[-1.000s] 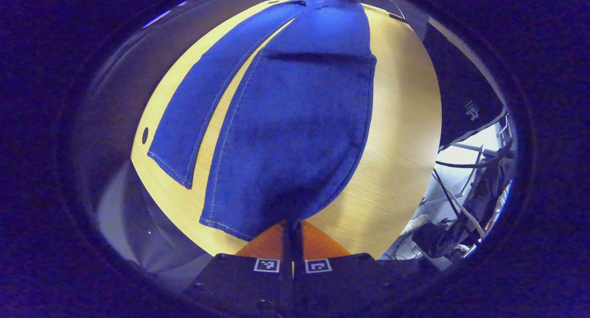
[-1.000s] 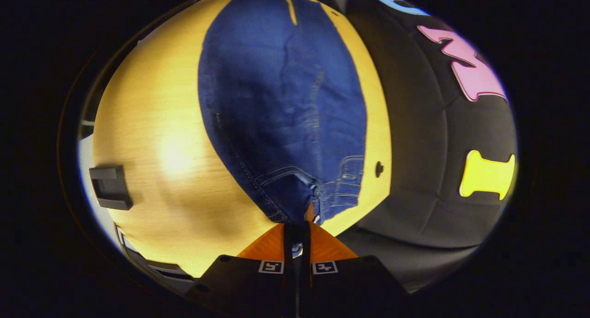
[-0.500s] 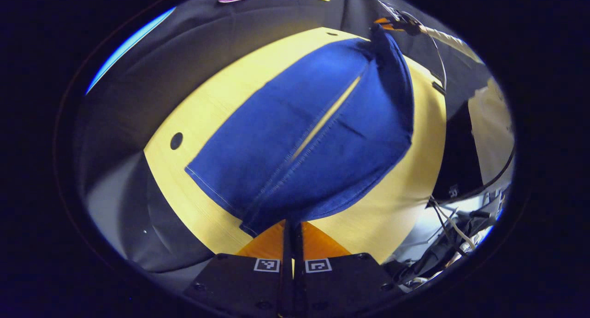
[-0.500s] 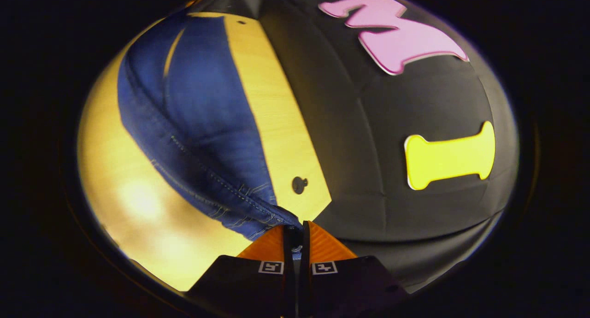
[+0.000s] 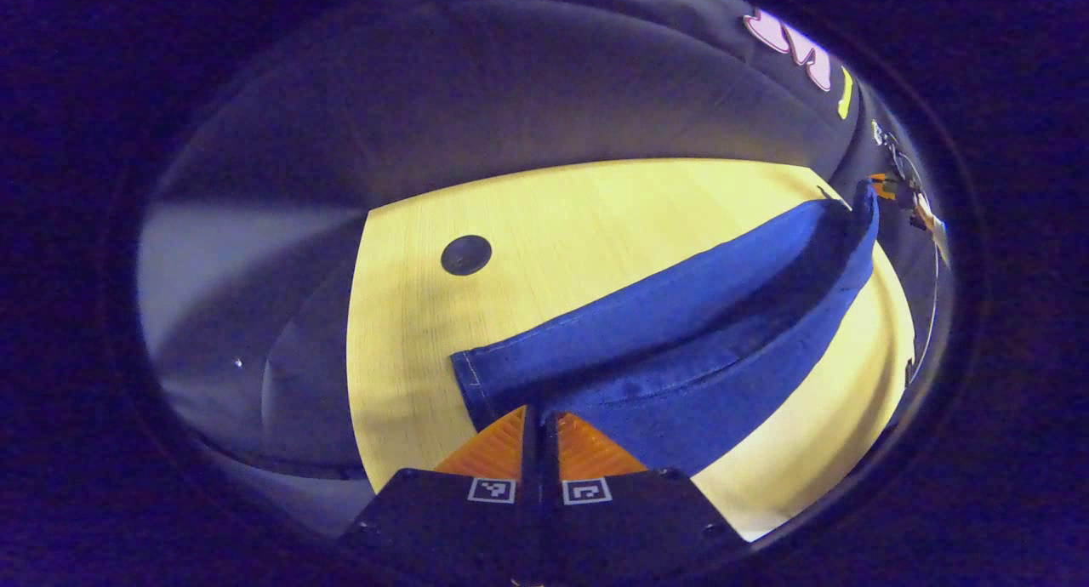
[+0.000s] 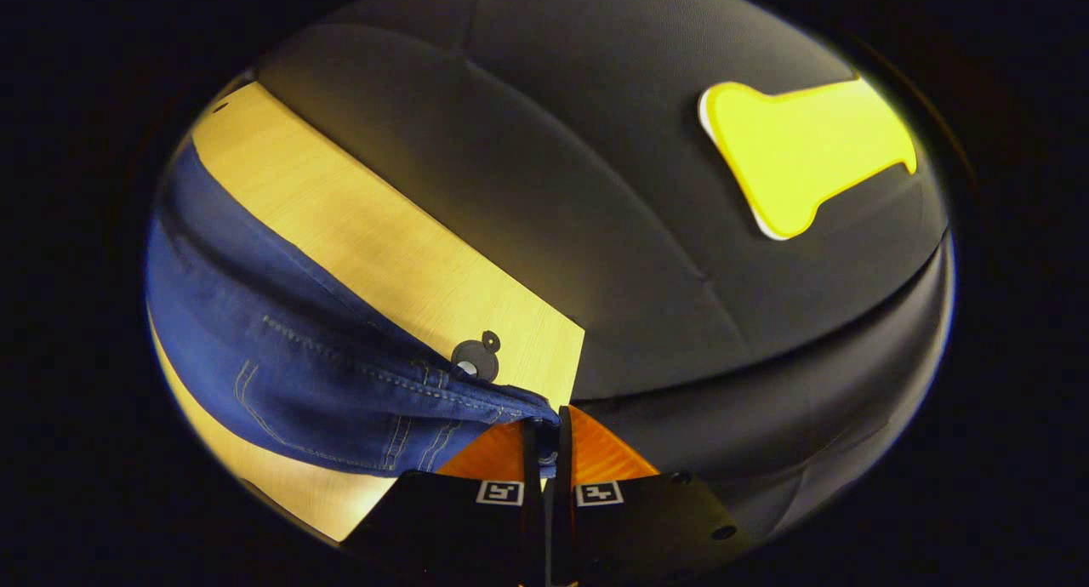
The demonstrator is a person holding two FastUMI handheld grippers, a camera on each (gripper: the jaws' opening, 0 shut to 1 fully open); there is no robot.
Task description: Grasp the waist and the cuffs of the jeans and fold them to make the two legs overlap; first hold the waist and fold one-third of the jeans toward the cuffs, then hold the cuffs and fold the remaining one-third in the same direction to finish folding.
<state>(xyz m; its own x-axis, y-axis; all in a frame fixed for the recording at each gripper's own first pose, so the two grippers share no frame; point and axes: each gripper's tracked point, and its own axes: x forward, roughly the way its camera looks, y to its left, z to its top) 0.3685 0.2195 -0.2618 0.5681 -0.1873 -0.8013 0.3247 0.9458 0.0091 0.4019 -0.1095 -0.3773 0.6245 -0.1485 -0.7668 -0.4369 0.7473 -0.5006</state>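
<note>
Jeans held at both ends, legs being brought one over the other above the table.

Jeans stretch lengthwise between the two grippers: the left gripper has its fingers closed narrow on the cuff end, and the right gripper has its fingers pinched tight on the waist by the waistband stitching. In the left gripper view the upper leg lies nearly on the lower one, its hem just beside the fingers, the cloth running away toward the far right where the other gripper shows small. The long axis runs from hand to hand, roughly along the table's length. Each hand is at its own end, so the lay-down looks to depend on both lowering together, keeping the edges lined up. A round grommet sits in the table near the waist.
</note>
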